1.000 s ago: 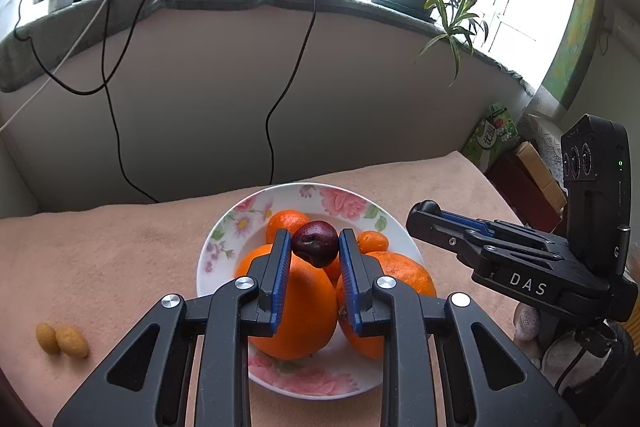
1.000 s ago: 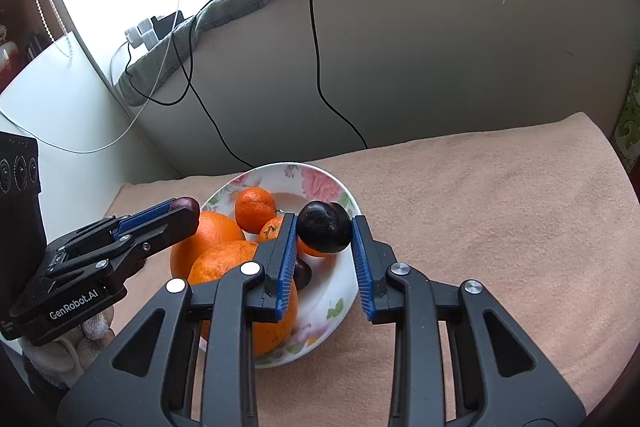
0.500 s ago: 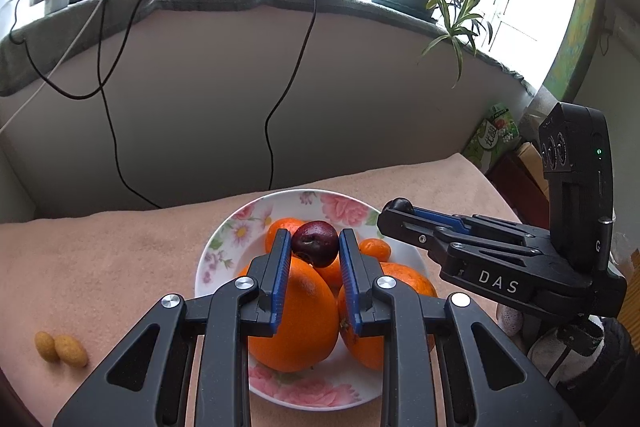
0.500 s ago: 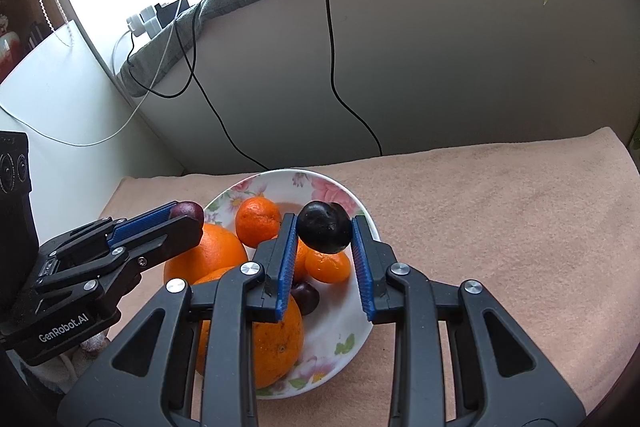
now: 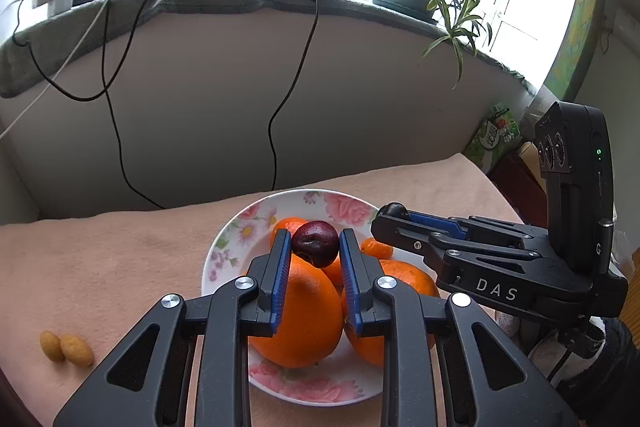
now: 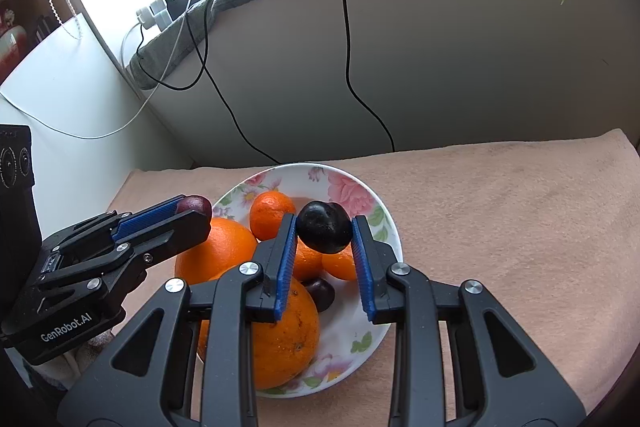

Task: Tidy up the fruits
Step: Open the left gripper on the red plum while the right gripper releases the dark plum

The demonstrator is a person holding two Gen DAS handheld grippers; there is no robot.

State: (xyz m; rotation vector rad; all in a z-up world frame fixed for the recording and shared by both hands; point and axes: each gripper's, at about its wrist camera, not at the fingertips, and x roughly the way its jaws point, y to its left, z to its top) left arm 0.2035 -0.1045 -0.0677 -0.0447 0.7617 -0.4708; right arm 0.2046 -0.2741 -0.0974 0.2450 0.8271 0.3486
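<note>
The left gripper (image 5: pixel 315 247) is clenched on a reddish-dark plum (image 5: pixel 315 242), held above the floral plate (image 5: pixel 256 219). The right gripper (image 6: pixel 324 233) pinches a black plum (image 6: pixel 325 227) over the same plate. Below lie big oranges (image 6: pixel 286 339), small mandarins (image 6: pixel 272 214) and another dark plum (image 6: pixel 320 293). On the pink cloth (image 5: pixel 120 259), near left, sit two yellow kumquats (image 5: pixel 66 347)

A: What sits in the plate (image 5: pixel 344 201)?
B: Two oranges (image 5: pixel 298 315) at the front, mandarins (image 6: pixel 272 214) behind, one plum (image 6: pixel 320 294) between them.
A: And outside it?
B: Two kumquats (image 5: pixel 66 347) lie on the cloth (image 5: pixel 120 259), well to its left.
</note>
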